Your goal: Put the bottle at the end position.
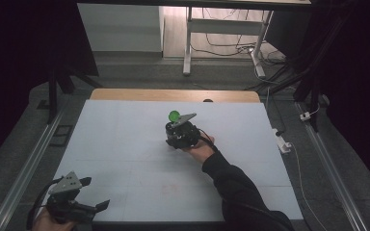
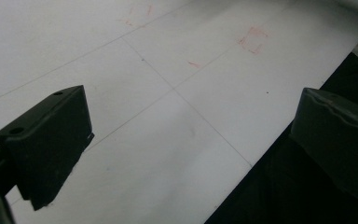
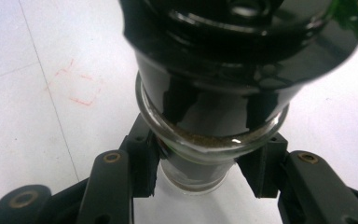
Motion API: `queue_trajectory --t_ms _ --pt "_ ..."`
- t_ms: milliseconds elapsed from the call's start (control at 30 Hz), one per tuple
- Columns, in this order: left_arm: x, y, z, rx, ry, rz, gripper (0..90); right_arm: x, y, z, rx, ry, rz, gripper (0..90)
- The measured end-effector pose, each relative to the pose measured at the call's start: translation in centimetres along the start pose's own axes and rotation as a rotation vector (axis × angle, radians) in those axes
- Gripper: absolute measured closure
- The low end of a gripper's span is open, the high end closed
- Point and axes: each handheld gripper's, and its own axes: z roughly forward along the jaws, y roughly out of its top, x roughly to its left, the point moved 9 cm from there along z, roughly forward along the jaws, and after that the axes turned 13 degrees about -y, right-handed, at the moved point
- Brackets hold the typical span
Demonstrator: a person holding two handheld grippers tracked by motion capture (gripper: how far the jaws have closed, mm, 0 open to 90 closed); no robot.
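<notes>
The right gripper has its jaws clamped on a glass bottle near the desk's middle. The left gripper, jaws wide apart and holding nothing, sits at the near left corner.

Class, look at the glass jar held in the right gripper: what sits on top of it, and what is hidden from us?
A glossy black cap sits on the glass jar, gripped by the right gripper. Green shows at the cap's edge. The jar's mouth is covered by the cap.

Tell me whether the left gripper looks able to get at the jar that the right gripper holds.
Probably yes. The left gripper is open at the near left corner, and the white table top between it and the jar, clamped in the right gripper, is bare.
</notes>
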Motion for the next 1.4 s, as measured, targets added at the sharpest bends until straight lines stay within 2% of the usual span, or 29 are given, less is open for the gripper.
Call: queue_trajectory --t_ms 533,667,967,1400 --pt "0.0 0.0 0.0 0.003 -0.002 0.004 0.0 -0.6 -0.9 0.9 0.019 -0.014 0.016 52.7" --pt "0.0 0.0 0.0 0.003 -0.003 0.004 0.0 -0.8 -1.0 0.9 0.01 0.0 0.028 52.6" --pt "0.0 0.0 0.0 0.005 -0.003 0.005 0.0 -0.7 -1.2 0.9 0.009 -0.005 0.028 51.6" --pt "0.0 0.0 0.0 0.002 -0.006 0.0 0.0 -0.5 -0.7 0.1 -0.001 0.002 0.065 32.9"
